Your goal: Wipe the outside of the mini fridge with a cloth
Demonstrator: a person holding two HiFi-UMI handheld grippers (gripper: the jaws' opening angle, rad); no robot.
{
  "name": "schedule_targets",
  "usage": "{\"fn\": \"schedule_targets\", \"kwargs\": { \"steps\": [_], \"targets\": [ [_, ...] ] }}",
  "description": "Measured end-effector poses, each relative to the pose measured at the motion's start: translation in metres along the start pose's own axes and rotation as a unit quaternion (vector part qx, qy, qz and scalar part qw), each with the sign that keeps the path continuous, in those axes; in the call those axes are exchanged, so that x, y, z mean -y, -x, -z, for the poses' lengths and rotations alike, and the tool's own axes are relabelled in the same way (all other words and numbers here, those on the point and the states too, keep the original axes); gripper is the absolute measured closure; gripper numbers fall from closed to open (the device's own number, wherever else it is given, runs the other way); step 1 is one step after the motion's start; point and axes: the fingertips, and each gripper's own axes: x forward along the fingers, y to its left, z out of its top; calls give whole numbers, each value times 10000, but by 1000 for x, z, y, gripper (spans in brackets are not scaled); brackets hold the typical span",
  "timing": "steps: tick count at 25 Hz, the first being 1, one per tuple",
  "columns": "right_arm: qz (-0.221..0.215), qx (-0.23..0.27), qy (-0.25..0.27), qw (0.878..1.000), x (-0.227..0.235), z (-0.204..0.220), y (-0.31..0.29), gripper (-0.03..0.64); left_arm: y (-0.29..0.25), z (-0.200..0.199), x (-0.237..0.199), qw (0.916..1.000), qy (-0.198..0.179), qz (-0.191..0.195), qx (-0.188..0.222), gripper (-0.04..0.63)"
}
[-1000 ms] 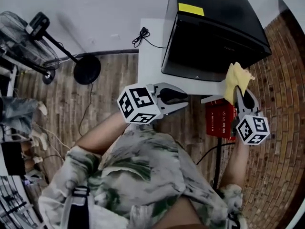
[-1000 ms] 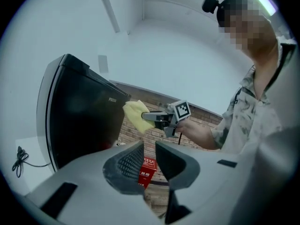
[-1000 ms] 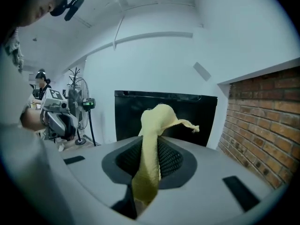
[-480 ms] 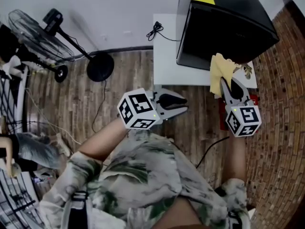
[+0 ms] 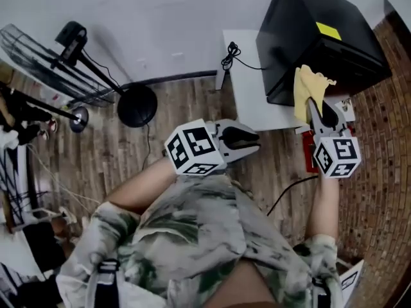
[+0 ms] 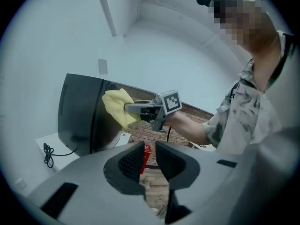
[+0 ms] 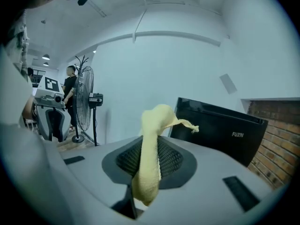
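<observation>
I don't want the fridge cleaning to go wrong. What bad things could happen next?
1. The right hand-held gripper pinches only a strip of the yellow cloth. The rest flops loose, so it might slip out when rubbed on the mini fridge.
2. A black cable lies on the floor beside the person's legs, and a step could catch it.
</observation>
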Motion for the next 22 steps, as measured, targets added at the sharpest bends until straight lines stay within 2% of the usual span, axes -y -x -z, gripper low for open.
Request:
{"fn": "schedule_targets", "kwargs": {
  "steps": [5, 10, 17, 22],
  "targets": [
    [413, -159, 113, 9990, -37, -33, -42, 528, 73, 5, -21, 9996, -57, 269, -88, 515],
    [1161, -289, 443, 9918, -28, -67, -61, 528, 99, 11, -23, 9971, -161, 711, -194, 515],
    [1814, -643, 1243, 9734, 1, -114, -92, 528, 113, 2, -21, 9938, -147, 1106, 0, 515],
    [2260, -955, 1619, 9558, 23, -126, -112, 528, 124, 6, -26, 9930, -108, 1177, 67, 515]
  ]
}}
